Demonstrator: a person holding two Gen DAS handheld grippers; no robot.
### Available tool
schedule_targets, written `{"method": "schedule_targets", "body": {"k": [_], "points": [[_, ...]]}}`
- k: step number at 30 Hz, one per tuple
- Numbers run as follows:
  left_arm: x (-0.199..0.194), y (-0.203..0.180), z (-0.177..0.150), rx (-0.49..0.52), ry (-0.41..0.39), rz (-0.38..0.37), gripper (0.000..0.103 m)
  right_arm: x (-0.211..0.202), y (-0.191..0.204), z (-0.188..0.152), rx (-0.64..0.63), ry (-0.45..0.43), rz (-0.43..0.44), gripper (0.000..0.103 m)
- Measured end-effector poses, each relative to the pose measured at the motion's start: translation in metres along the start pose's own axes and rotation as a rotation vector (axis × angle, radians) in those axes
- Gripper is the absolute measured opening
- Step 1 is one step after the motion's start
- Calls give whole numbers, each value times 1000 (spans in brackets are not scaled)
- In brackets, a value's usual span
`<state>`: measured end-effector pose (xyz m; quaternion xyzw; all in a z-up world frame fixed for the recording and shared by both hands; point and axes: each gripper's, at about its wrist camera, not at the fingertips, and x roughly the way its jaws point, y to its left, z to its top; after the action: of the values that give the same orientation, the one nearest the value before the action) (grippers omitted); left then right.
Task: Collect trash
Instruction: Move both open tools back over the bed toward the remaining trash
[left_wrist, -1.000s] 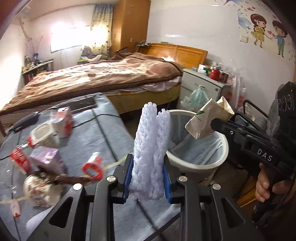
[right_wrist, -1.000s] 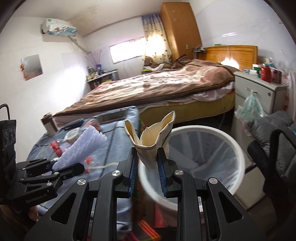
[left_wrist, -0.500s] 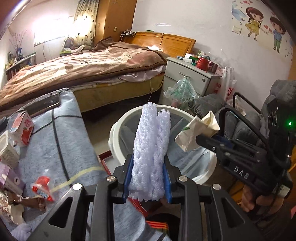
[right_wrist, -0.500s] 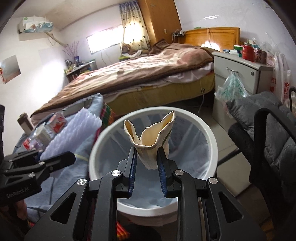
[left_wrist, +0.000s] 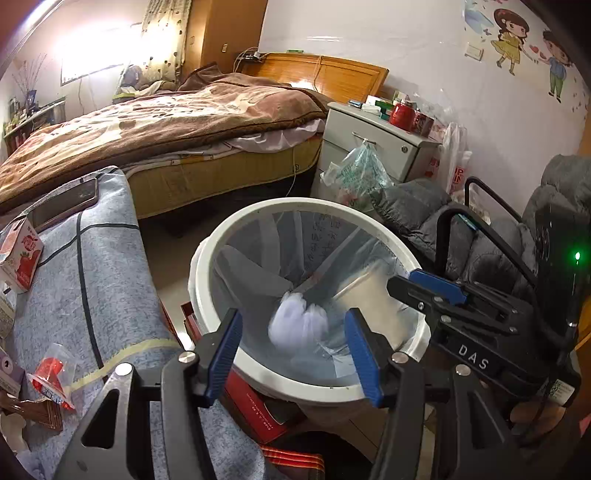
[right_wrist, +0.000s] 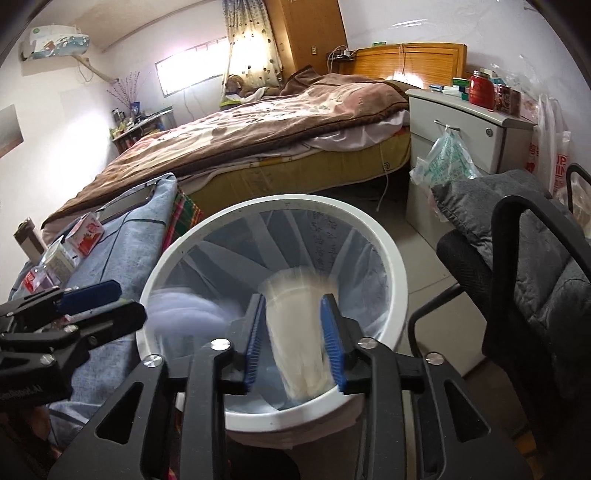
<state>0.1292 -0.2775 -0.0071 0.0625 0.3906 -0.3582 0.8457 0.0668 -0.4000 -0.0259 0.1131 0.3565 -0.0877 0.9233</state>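
Both grippers' jaws just spread, dropping foam net (left_wrist: 299, 326) and paper (right_wrist: 299, 332) into bin (left_wrist: 207, 254).

Both cameras ride on hand-held grippers and look steeply down along their own fingers into the white bin (left_wrist: 388, 229), from close above its rim. The left view sits at the bin's table side, with the blue cloth (left_wrist: 99, 280) filling its lower left and the right gripper (left_wrist: 428, 291) entering from its right edge. The right view hangs over the bin (right_wrist: 391, 258) from the chair side, catching the left gripper (right_wrist: 92, 299) at its left edge. Both share the bin, the bed (left_wrist: 155, 122) behind it, the nightstand (right_wrist: 469, 118) and the window wall.
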Motion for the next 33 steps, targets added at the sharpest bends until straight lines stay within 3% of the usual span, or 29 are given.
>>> {"method": "schedule_targets", "body": {"k": [15, 33], "points": [[-53, 22, -9, -27, -105, 58, 67, -19, 23, 0, -29, -63, 24, 42], [-125, 81, -53, -98, -202, 180, 67, -36, 96, -10, -133, -135, 168, 47]]}}
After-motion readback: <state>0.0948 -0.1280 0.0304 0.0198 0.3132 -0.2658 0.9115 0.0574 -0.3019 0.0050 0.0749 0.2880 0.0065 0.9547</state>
